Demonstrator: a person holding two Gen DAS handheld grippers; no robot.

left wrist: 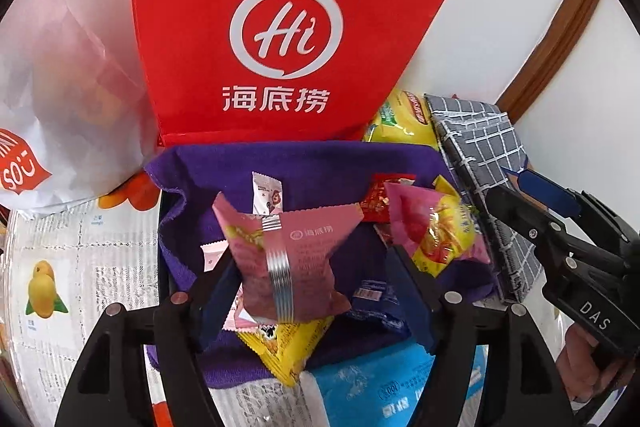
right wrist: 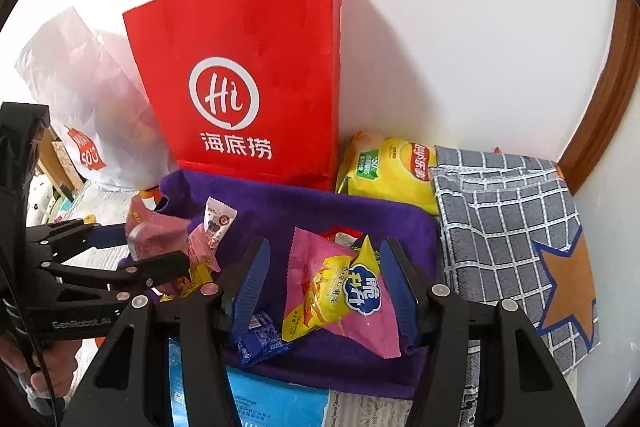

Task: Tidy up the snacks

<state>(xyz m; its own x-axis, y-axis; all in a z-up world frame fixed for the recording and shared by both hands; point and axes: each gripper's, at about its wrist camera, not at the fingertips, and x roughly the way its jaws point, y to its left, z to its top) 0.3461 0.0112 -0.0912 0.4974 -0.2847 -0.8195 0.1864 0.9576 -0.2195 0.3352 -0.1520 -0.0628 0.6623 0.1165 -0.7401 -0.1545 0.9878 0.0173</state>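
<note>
Between the spread jaws of the left gripper (left wrist: 316,291) a pink snack packet (left wrist: 292,263) is seen; whether the left finger pad touches it cannot be told. Under it a yellow packet (left wrist: 292,351) is half hidden. Ahead of the jaws the purple cloth-lined bin (left wrist: 280,163) holds small sachets, and a red paper bag (left wrist: 280,27) stands behind it.

Between the released jaws of the right gripper (right wrist: 320,291) a pink-and-yellow chip packet (right wrist: 340,291) lies in the bin, untouched. Left of the jaws a blue packet (right wrist: 260,341) is partly covered. Right of them a checked cloth (right wrist: 508,219) is seen.
</note>
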